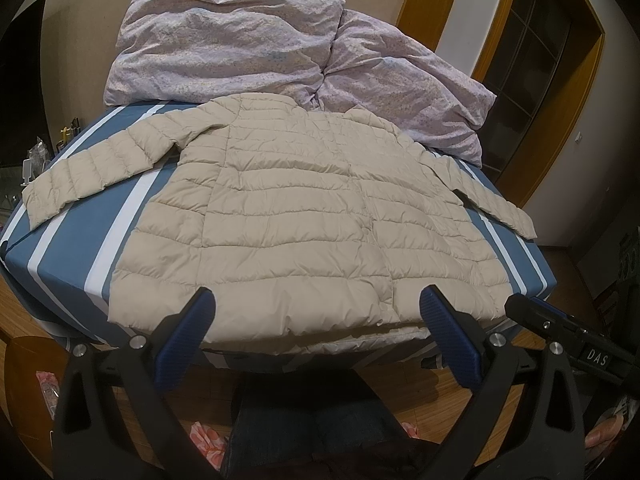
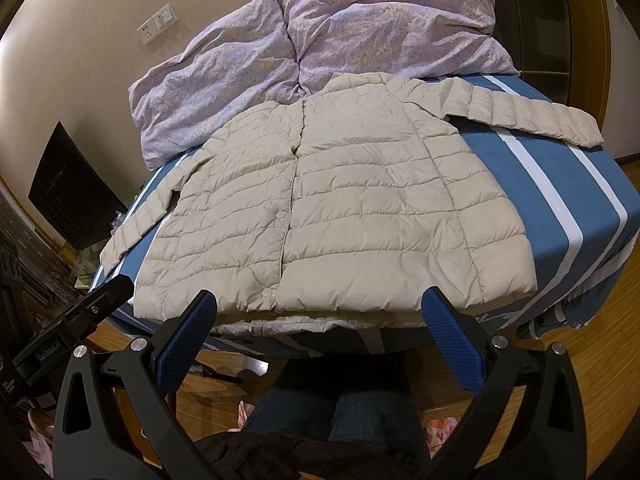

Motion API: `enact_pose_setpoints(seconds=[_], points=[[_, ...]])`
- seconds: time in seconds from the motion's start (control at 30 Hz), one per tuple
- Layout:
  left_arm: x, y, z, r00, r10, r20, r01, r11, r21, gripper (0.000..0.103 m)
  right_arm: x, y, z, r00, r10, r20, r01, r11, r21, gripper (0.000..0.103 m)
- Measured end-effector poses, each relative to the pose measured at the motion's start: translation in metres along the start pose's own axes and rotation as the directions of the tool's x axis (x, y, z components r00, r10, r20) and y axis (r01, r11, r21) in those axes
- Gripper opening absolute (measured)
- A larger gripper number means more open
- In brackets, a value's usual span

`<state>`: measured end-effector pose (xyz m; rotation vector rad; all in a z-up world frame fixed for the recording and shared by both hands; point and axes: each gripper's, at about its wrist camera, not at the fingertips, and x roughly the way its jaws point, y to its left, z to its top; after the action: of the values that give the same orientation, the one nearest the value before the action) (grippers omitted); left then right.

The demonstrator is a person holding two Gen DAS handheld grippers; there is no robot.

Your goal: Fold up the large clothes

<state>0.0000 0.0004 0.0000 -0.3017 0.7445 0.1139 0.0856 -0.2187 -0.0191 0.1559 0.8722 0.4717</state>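
1. I am standing at the near end of the bed (image 1: 56, 248), holding both tongs above its edge; the left tongs (image 1: 316, 312) are spread wide and holding nothing.
2. The right tongs (image 2: 318, 312) are likewise spread wide and empty, their blue pads (image 2: 448, 340) hanging just short of the jacket's hem.
3. The cream puffer jacket (image 1: 288, 220) is lying flat and front-up across the striped blue sheet, snaps closed, collar pointing to the far end and touching the lilac duvet (image 1: 224, 40) bunched there.
4. The left sleeve (image 1: 92, 172) is stretching out toward the left edge of the bed; the right sleeve (image 2: 528, 116) is reaching out toward the far right.
5. Nothing is folded yet, so I am judging this as the very start: the sleeves need to come in across the body first.
6. To do it well, I am planning to pinch each sleeve near its cuff, taking only the sleeve's own padded layers, and lay it flat across the chest.
7. The puffy, slippery shell is likely to spring back, so I am expecting to press each fold down before letting go.
8. The hem is overhanging the near edge slightly, so I am wary of dragging the jacket toward me.
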Motion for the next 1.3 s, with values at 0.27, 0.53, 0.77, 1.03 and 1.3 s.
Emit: enact_pose_setpoints(seconds=[0.27, 0.53, 0.77, 1.03, 1.3], points=[[0.000, 0.000, 0.000, 1.000, 0.000, 0.001, 0.000, 1.000, 0.000, 0.101, 0.000, -0.001, 0.000, 1.000, 0.000, -0.001, 0.000, 1.000, 0.003, 0.102], [0.000, 0.000, 0.000, 1.000, 0.000, 0.000, 0.000, 1.000, 0.001, 0.101, 0.001, -0.002, 0.000, 1.000, 0.000, -0.001, 0.000, 1.000, 0.004, 0.102], [0.000, 0.000, 0.000, 1.000, 0.000, -0.003, 0.000, 1.000, 0.000, 0.101, 0.006, -0.009, 0.004, 1.000, -0.005, -0.001, 0.005, 1.000, 0.015, 0.102], [0.016, -0.001, 0.005, 1.000, 0.015, -0.019, -0.015, 1.000, 0.006, 0.101, 0.010, -0.017, 0.018, 0.999, -0.045, 0.023, 0.045, 0.999, 0.031, 0.102], [0.055, 0.015, 0.034, 0.994, 0.099, -0.040, -0.098, 0.995, 0.028, 0.101, 0.030, -0.058, 0.044, 0.990, -0.139, 0.031, 0.134, 0.982, 0.133, 0.102]])
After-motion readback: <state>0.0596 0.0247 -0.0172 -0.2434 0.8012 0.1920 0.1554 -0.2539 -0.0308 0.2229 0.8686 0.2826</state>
